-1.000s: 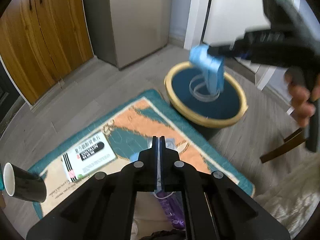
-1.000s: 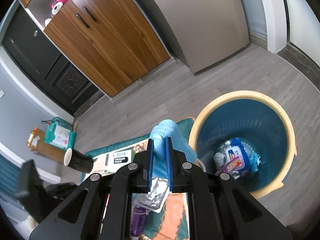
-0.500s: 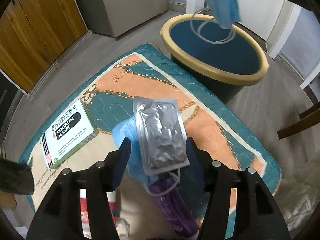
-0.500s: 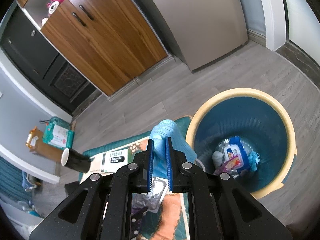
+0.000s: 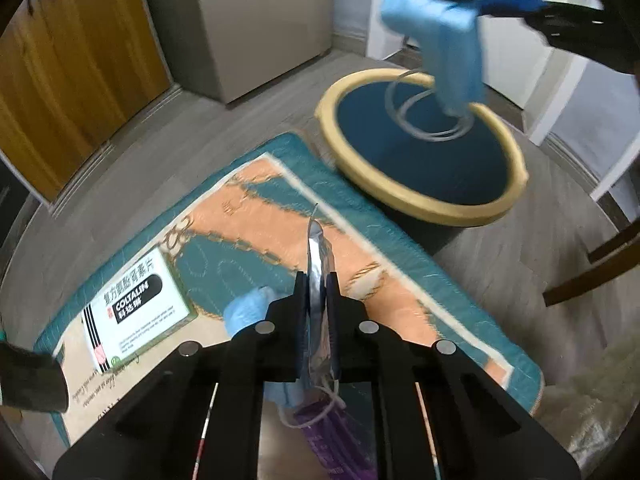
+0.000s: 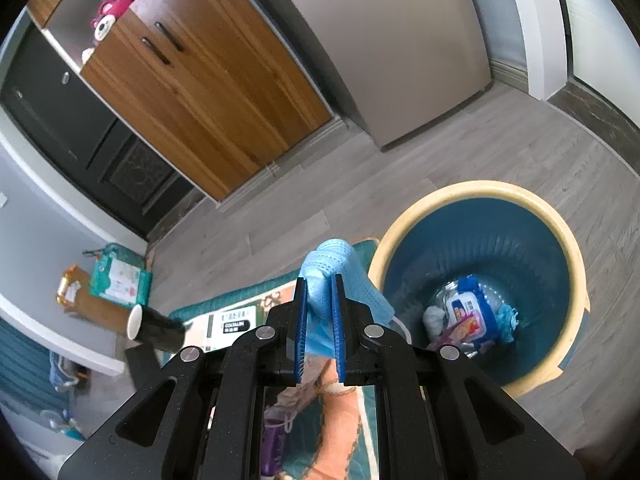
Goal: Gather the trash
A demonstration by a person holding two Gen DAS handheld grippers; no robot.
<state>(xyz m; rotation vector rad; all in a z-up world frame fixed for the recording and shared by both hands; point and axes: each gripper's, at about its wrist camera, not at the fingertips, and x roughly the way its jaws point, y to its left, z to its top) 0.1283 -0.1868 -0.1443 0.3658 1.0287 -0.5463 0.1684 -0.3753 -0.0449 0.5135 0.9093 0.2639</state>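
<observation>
My left gripper (image 5: 318, 280) is shut on a silver blister pack (image 5: 318, 256), held edge-on above the patterned mat (image 5: 260, 208). My right gripper (image 6: 319, 284) is shut on a blue face mask (image 6: 332, 258); in the left wrist view the mask (image 5: 444, 36) hangs over the blue bin with a yellow rim (image 5: 420, 200), its ear loops dangling. The bin (image 6: 576, 280) holds a wipes pack (image 6: 470, 312) and other trash. A white medicine box (image 5: 132, 312), another blue mask (image 5: 248, 312) and a purple wrapper (image 5: 332, 436) lie on the mat.
A black paper cup (image 6: 154, 326) lies at the mat's left end. Wooden cabinet doors (image 6: 200, 92) and a grey appliance (image 5: 256, 20) stand beyond. A chair leg (image 5: 592, 276) is at the right. A wipes pack (image 6: 118, 280) sits on a side surface.
My left gripper has shut on the blister pack and lifted it off the mat, turning it edge-on. The right gripper still holds the mask by the bin.
</observation>
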